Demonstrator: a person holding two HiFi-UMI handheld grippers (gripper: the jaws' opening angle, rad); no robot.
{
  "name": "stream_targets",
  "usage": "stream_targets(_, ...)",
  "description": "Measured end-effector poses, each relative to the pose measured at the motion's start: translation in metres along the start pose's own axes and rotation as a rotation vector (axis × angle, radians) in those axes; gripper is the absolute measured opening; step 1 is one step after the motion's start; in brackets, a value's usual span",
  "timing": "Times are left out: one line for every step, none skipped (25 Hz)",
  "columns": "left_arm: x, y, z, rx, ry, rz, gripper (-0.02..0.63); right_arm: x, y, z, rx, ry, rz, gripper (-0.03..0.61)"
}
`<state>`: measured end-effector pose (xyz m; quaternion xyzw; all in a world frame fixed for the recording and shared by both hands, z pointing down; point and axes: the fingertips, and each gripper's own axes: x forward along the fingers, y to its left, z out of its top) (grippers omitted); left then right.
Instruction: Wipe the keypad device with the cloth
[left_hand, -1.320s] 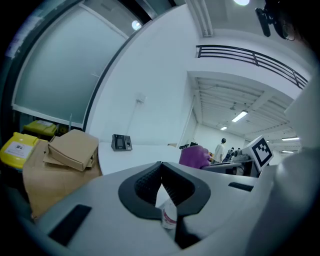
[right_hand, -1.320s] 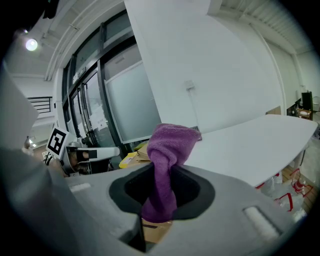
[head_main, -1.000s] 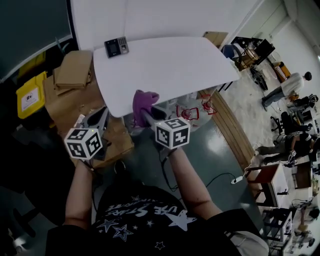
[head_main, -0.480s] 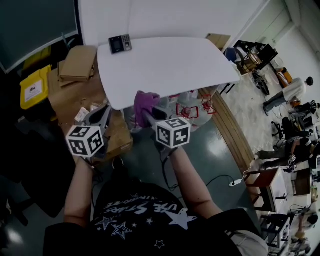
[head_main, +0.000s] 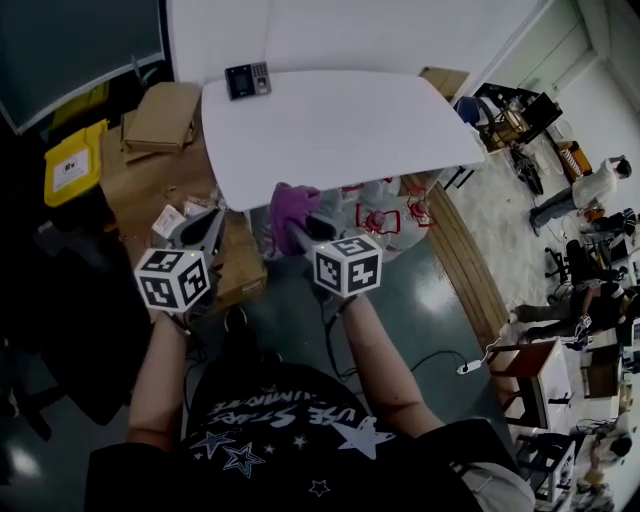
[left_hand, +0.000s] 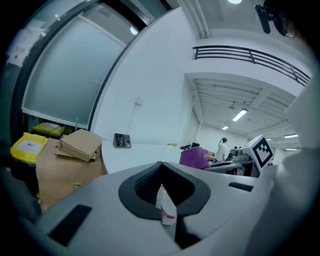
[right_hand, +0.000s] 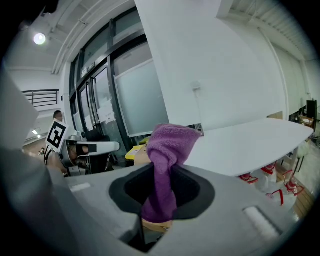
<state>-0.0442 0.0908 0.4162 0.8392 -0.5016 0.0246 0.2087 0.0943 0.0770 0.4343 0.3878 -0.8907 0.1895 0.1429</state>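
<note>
The right claw (right_hand: 161, 172) is clamping the purple cloth (right_hand: 170, 145); the keypad device (head_main: 247, 79) is lying at the far corner of the table (head_main: 340, 130), 11 o'clock from that claw, well apart; the left claw (left_hand: 161, 172) is holding its jaws together

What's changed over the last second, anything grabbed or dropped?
Nothing grabbed or dropped. The keypad device and table drifted slightly up-right in the head view, probably the head moving. The right claw keeps the purple cloth, the left claw its small white item, both short of the table.
</note>
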Motion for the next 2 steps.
stream_targets(-0.0004,-0.0017,-0.0013,0.0,0.003,-0.001,0.006,-0.0012,-0.0005,-0.0019,0.003,0.002,-0.001,0.092)
stream_targets(-0.0007,-0.0033,-0.0026,0.001,0.006,-0.003,0.006,-0.0024,-0.0009,-0.0037,0.006,0.005,-0.003,0.092)
